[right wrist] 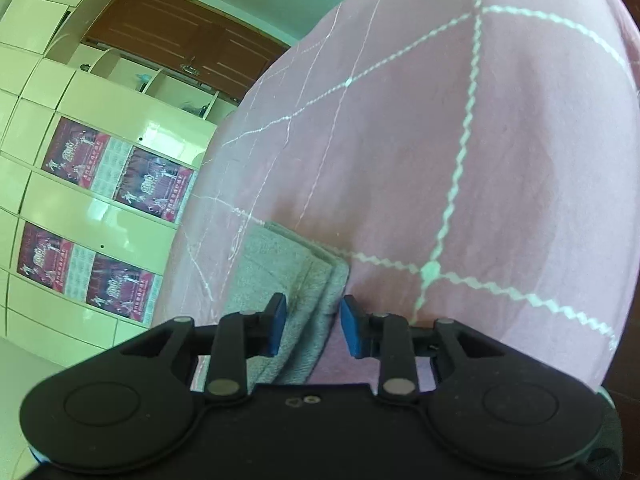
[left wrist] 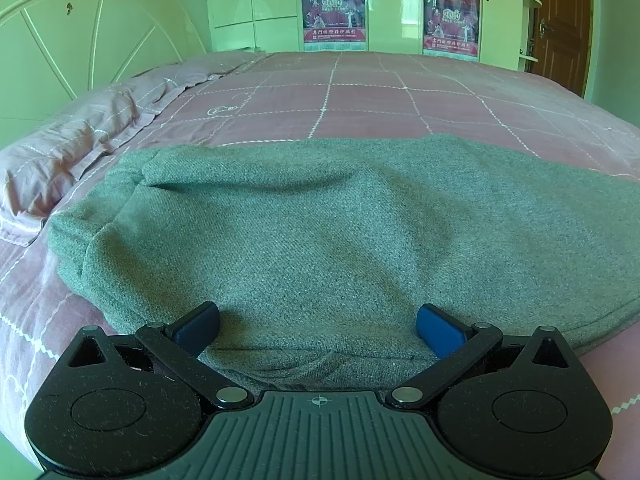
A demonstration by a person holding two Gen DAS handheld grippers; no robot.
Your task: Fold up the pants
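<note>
Grey knit pants (left wrist: 320,232) lie spread across the near part of a pink checked bed (left wrist: 360,92). My left gripper (left wrist: 318,326) is open wide, its blue pads resting on the near edge of the pants, with fabric between them. In the right wrist view, tilted sideways, a layered edge of the pants (right wrist: 288,276) runs between the blue pads of my right gripper (right wrist: 314,326). The jaws stand narrowly apart around the stacked fabric edge; whether they pinch it is unclear.
A rumpled pink pillow (left wrist: 68,148) lies at the left of the bed by the white headboard (left wrist: 80,48). White wardrobes with posters (left wrist: 332,12) and a brown door (left wrist: 560,28) stand beyond the bed.
</note>
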